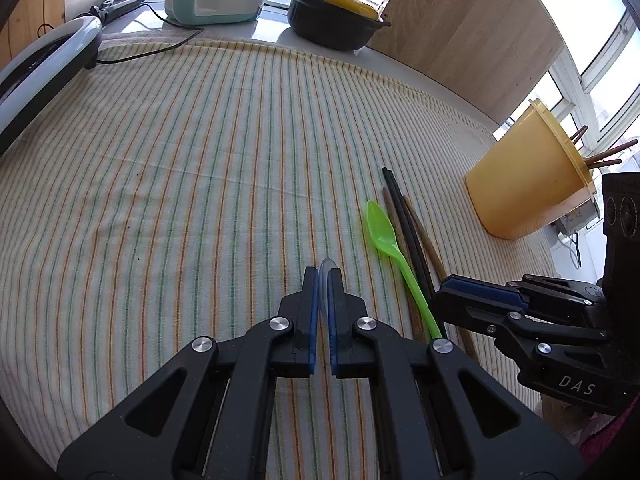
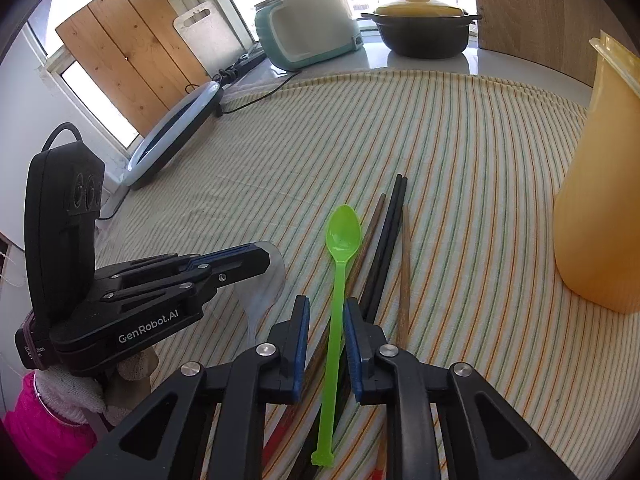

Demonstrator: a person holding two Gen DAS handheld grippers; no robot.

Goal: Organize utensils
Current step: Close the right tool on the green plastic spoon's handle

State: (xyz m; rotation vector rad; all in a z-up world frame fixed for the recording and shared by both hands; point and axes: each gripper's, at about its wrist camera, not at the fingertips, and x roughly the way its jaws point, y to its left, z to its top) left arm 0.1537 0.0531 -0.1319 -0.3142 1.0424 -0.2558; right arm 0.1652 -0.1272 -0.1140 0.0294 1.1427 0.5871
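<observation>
Two hand-held grippers are working over the striped tablecloth (image 1: pixel 180 184) covering the table: the left hand-held gripper (image 1: pixel 323 280) is clenching a clear plastic spoon (image 2: pixel 262 280), whose pale rounded bowl is peeking out beyond its blue-padded fingers (image 1: pixel 313 304), while the right hand-held gripper (image 2: pixel 326 312) is standing released, its jaws parted on either side of the green spoon's handle without touching it. One green spoon (image 2: pixel 340 248), glossy translucent plastic with a small scalloped end, is lying flat on the cloth. Four chopsticks are lying just beside it: two black chopsticks (image 2: pixel 390 232) pressed side by side, and two brown wooden chopsticks (image 2: pixel 405 264), one on each side of the black pair; their near ends are running under the right hand-held gripper and are hidden. One amber cup (image 1: pixel 528 176), smooth translucent plastic with a rimmed lip, is standing well to the right, with three brown sticks (image 1: pixel 608 156) poking out of its mouth; its rim is being cut off in the right wrist view. At the back, one black pot (image 2: pixel 420 32) with a yellow lid and one teal and white cooker (image 2: pixel 308 32) are sitting on the bare table.
</observation>
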